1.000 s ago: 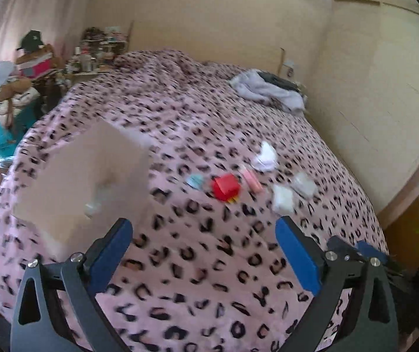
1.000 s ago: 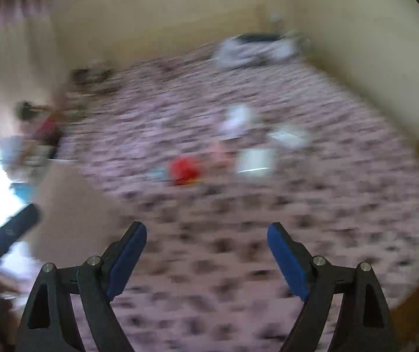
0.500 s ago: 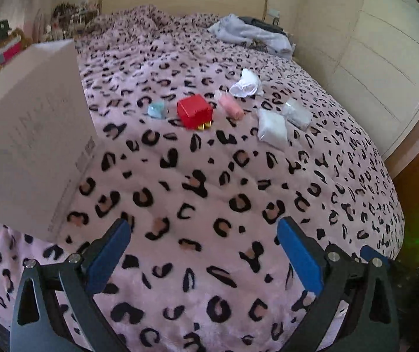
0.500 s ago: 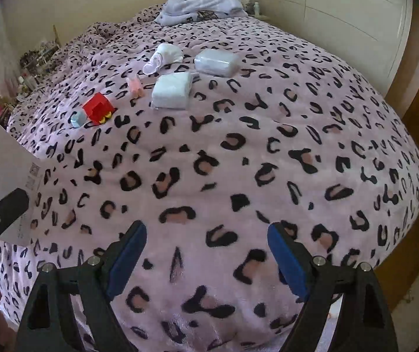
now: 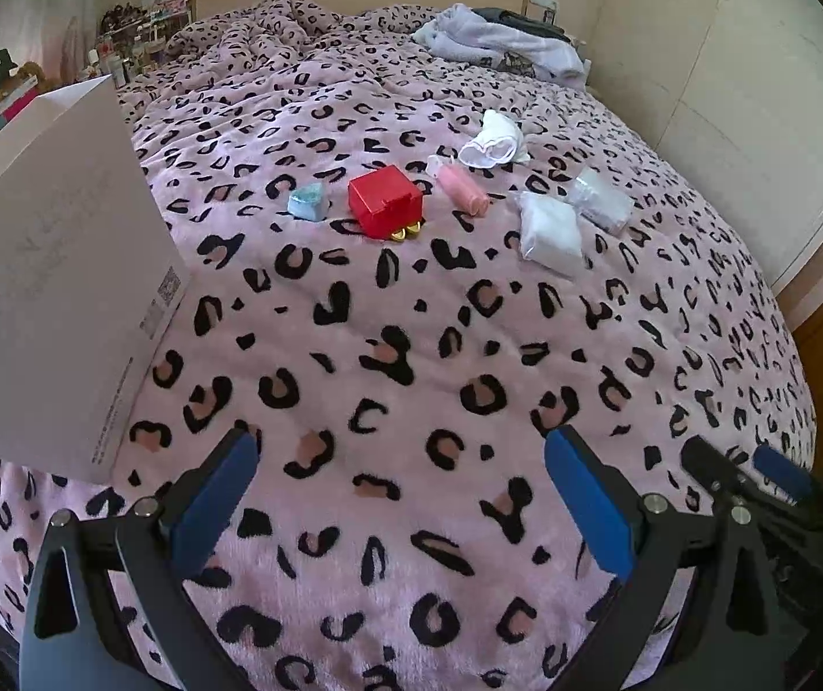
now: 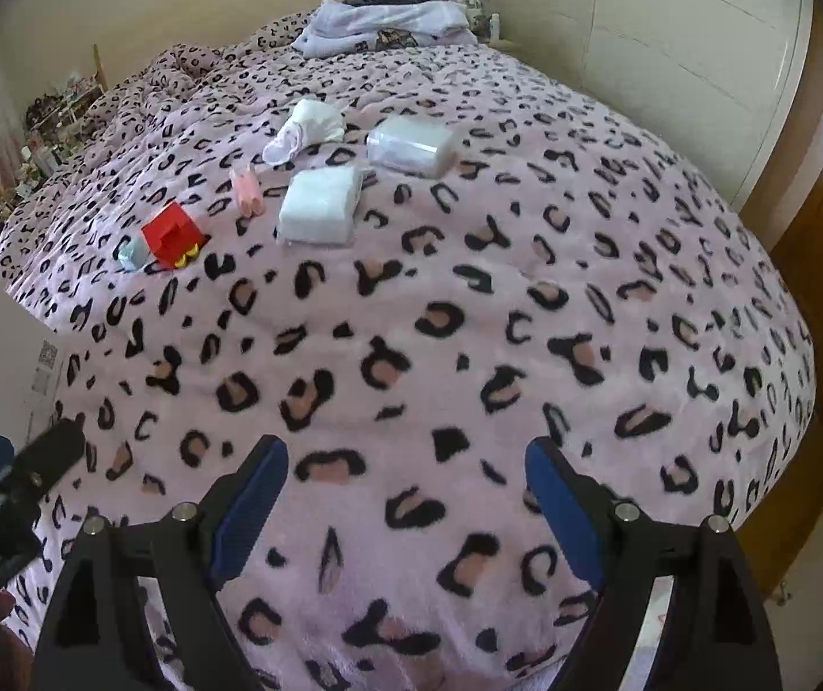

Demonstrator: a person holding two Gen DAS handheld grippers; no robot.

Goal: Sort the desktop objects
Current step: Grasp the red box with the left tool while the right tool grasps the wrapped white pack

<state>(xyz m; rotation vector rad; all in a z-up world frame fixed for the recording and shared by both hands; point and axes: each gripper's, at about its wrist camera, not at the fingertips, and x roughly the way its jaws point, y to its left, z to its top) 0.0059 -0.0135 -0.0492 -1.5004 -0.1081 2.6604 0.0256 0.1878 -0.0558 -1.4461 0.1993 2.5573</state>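
Left gripper (image 5: pixel 400 495): jaws spread wide, nothing between them, blue padded fingertips (image 5: pixel 213 504) on black angular frames, held above the near part of the bed. Right gripper (image 6: pixel 406 498): likewise wide apart and empty, same blue pads on black arms, over the near edge of the blanket (image 6: pixel 469 316), a plush pink fleece with black and tan leopard spots covering the whole bed.

At the left side, a large white cardboard box (image 5: pixel 49 265) stands on the blanket, flat-sided, with small printed labels along its lower edge.

The items to be sorted lie in a loose row across the middle of the bed, well apart from both grippers. From left: a small pale-blue lumpy piece (image 5: pixel 307 202); just beside it a glossy red cube-shaped box (image 5: pixel 384 200) with small yellow bits at its base; a pink cylindrical roll (image 5: pixel 462 189); a white soft pack (image 5: pixel 549 230), pillow-shaped; a clear-wrapped pack (image 5: pixel 601 198) just beside it. Behind these, a crumpled white sock (image 5: pixel 495 141).

Folded pale clothing (image 6: pixel 383 26) rests at the headboard end.
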